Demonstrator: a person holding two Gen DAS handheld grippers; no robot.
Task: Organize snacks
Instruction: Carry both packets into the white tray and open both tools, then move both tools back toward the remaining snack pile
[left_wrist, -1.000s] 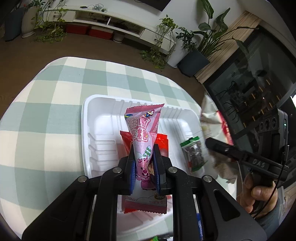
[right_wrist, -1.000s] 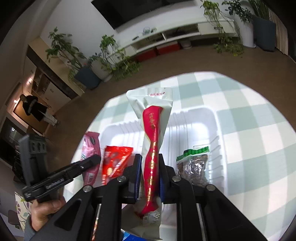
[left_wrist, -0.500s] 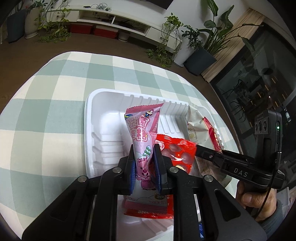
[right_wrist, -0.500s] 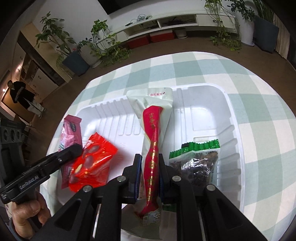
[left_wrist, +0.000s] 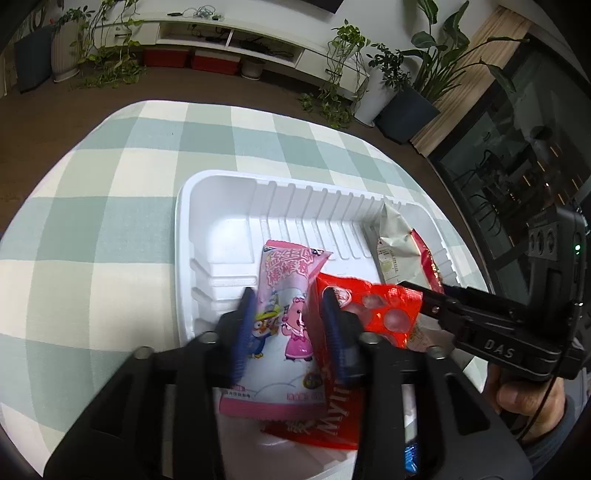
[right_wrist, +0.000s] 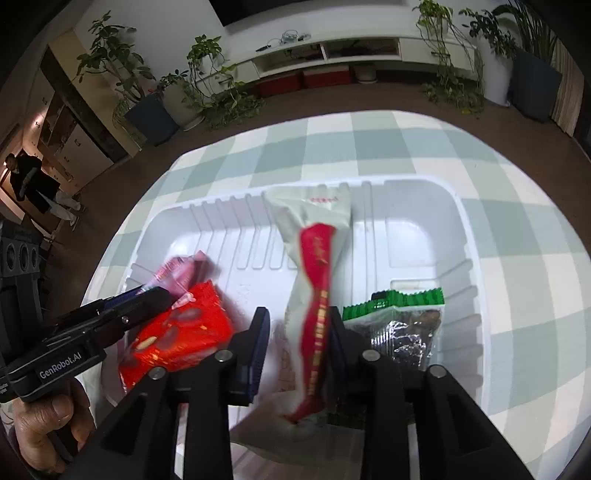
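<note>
Lying across a green-and-white checked tablecloth, a white ribbed plastic tray fills the middle of both wrist views.

In the left wrist view, the left gripper sits at lower centre, its blue-padded jaws just opened and standing apart, with a pink cartoon-printed snack packet between them; the left pad is close to the packet's edge, and whether either pad touches it cannot be told. The packet's long axis runs from the bottom of the frame up toward the tray's far wall, its crimped top end pointing up and slightly right; it shows two cartoon figures and pink lettering. Right of it and partly beneath lies a glossy red snack bag with pale round shapes printed on it. Further right, a pale packet with a red stripe leans toward the tray's right wall, and the right gripper reaches in from the right edge, held by a hand.

In the right wrist view, the left gripper enters from the lower left over the red bag. At lower centre the right gripper has just parted its jaws, now apart around the pale packet, blurred, with no firm grip visible. Its long axis runs bottom to top, flared end up. Right of it lies a clear packet of dark snacks with a green header, inside the tray.
</note>
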